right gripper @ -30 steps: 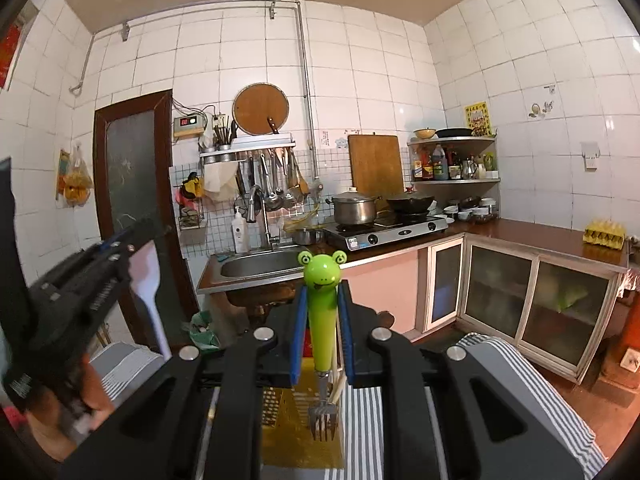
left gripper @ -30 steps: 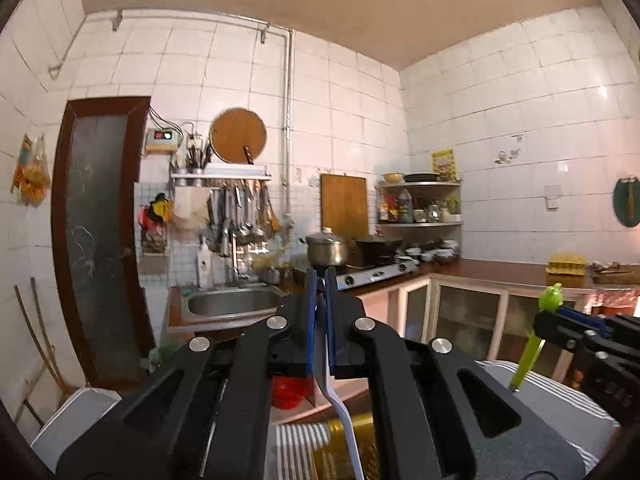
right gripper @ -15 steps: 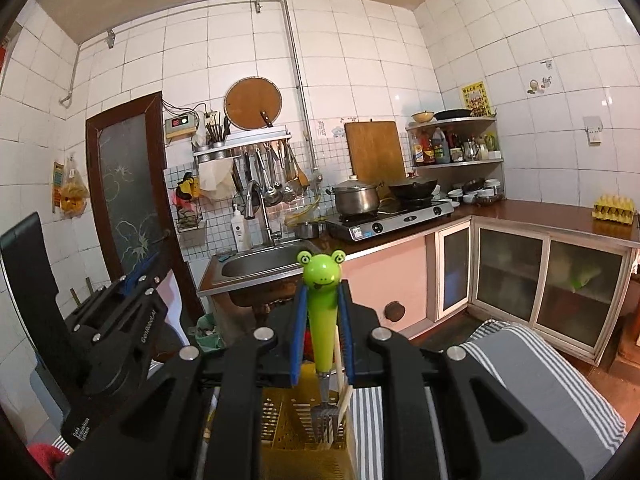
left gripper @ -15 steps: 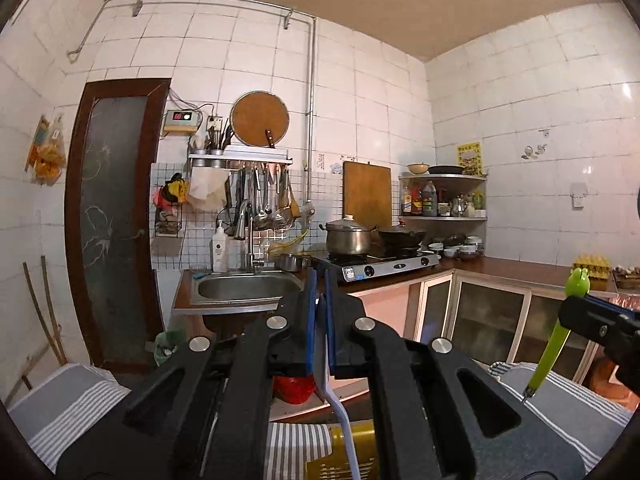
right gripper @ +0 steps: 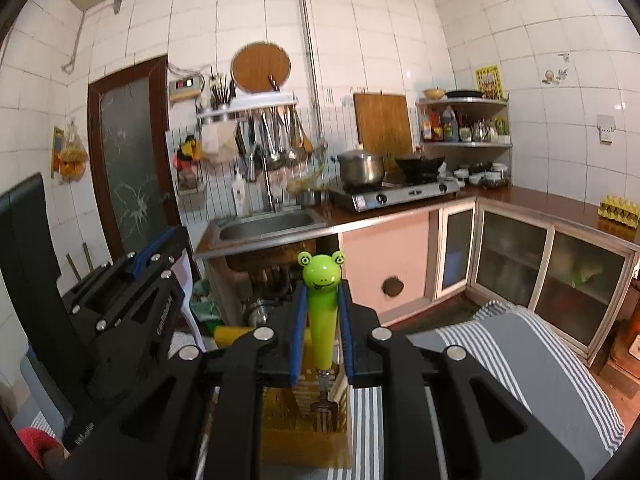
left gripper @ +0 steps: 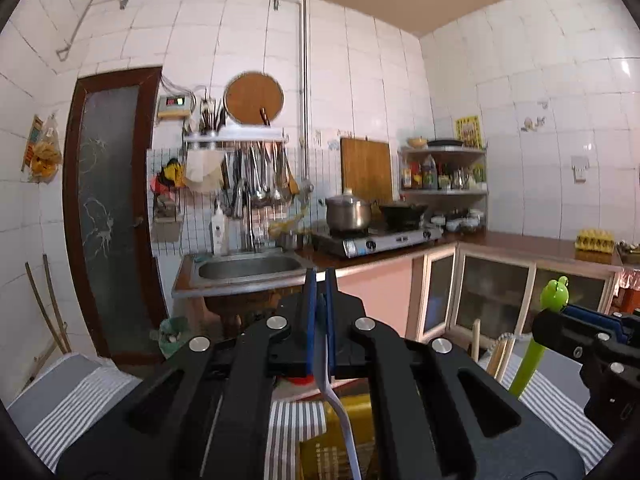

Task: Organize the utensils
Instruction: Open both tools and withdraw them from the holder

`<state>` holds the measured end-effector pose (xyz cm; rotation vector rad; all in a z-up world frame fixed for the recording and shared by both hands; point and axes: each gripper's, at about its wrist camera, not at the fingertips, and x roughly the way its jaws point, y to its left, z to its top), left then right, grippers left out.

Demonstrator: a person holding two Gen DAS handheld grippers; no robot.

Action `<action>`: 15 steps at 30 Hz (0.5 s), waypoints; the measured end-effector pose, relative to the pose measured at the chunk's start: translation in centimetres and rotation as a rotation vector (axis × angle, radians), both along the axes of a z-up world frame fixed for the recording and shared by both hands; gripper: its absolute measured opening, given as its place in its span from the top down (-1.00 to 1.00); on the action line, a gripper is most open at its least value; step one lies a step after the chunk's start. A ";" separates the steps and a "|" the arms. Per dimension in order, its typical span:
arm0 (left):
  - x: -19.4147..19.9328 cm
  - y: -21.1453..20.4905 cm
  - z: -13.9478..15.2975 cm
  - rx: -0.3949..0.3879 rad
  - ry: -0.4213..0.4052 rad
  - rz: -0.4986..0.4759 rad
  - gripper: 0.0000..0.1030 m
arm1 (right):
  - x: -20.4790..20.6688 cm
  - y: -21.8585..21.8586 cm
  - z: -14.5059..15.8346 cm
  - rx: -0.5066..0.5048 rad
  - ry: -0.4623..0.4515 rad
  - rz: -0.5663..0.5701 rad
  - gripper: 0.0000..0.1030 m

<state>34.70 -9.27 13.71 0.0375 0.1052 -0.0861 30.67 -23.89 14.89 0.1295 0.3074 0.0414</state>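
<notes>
While both utensils hang tines- and handle-down over the holder, the entry runs near to far as follows.

Item, left gripper [left gripper: 320,304]: blue pads pressed together on the thin blade of a white spatula [left gripper: 340,412], whose handle trails down toward the yellow utensil holder [left gripper: 320,452] directly beneath. Whether the handle tip is inside a slot yet cannot be told; the gripper body hides it.

Item, right gripper [right gripper: 323,312]: pads pinching the green frog-handled fork [right gripper: 321,308] by its handle, frog head up, steel tines pointing down just above — or just within — the holder's slatted compartment. In the left wrist view the same fork [left gripper: 536,344] hangs at a slant beside wooden sticks, probably chopsticks [left gripper: 496,354], that already stand in the holder.

Item, striped cloth [right gripper: 500,344]: grey-and-white, covering the surface that bears the holder.

Item, background: sink [left gripper: 248,268], stove with pot [left gripper: 348,212], hanging ladles — well apart, not concerned.

Handling note, as a judgement: the step in hand is lowering each utensil into its compartment. To do it well, bring the fork upright before it descends so the tines clear the partition, keep the two grippers from crowding one another over the narrow holder, lower one first if needed, and part the pads only once the tip rests on the bottom — a drop from height could tip the light holder or bounce the utensil out.
</notes>
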 end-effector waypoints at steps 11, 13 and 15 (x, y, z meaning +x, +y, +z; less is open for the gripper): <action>-1.7 4.7 0.9 -0.060 0.154 -0.003 -0.34 | 0.3 -1.4 -1.6 -0.078 0.116 -0.045 -0.16; -3.7 6.0 1.8 -0.034 0.148 -0.010 -0.59 | -0.8 -2.4 -1.0 -0.080 0.123 -0.060 -0.33; -5.4 6.8 2.3 -0.027 0.135 -0.009 -0.82 | -2.3 -3.0 -0.7 -0.083 0.111 -0.067 -0.50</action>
